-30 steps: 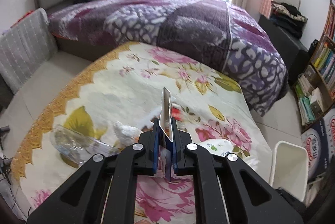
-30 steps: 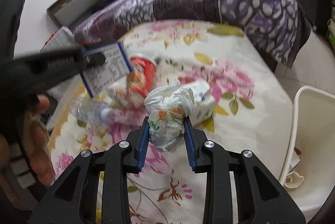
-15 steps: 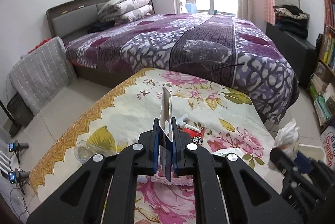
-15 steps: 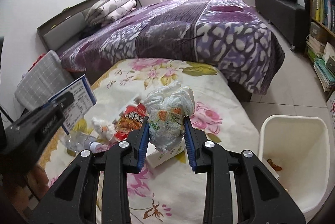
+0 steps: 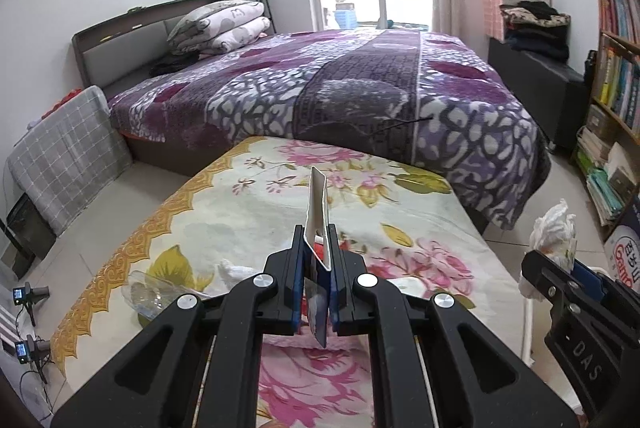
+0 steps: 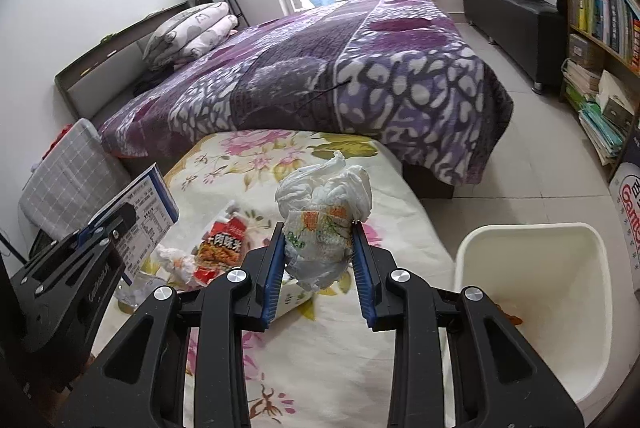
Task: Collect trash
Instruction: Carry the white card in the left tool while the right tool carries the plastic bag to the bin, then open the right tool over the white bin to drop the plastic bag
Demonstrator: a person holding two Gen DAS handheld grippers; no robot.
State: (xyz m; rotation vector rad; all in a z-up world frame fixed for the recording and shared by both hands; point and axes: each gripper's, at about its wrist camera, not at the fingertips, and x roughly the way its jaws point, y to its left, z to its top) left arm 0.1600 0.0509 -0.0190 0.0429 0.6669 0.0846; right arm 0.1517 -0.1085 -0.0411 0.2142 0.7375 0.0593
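My left gripper (image 5: 314,278) was pinched tight on a flat blue-edged card (image 5: 318,212), held on edge above the flowered surface (image 5: 248,204). On that surface lay a clear plastic bottle (image 5: 150,294), a crumpled tissue (image 6: 174,260) and a red snack wrapper (image 6: 220,248). My right gripper (image 6: 318,260) clamped a wad of white plastic bag (image 6: 324,220) in the air, above the surface's right side and left of the white bin (image 6: 532,308) on the floor.
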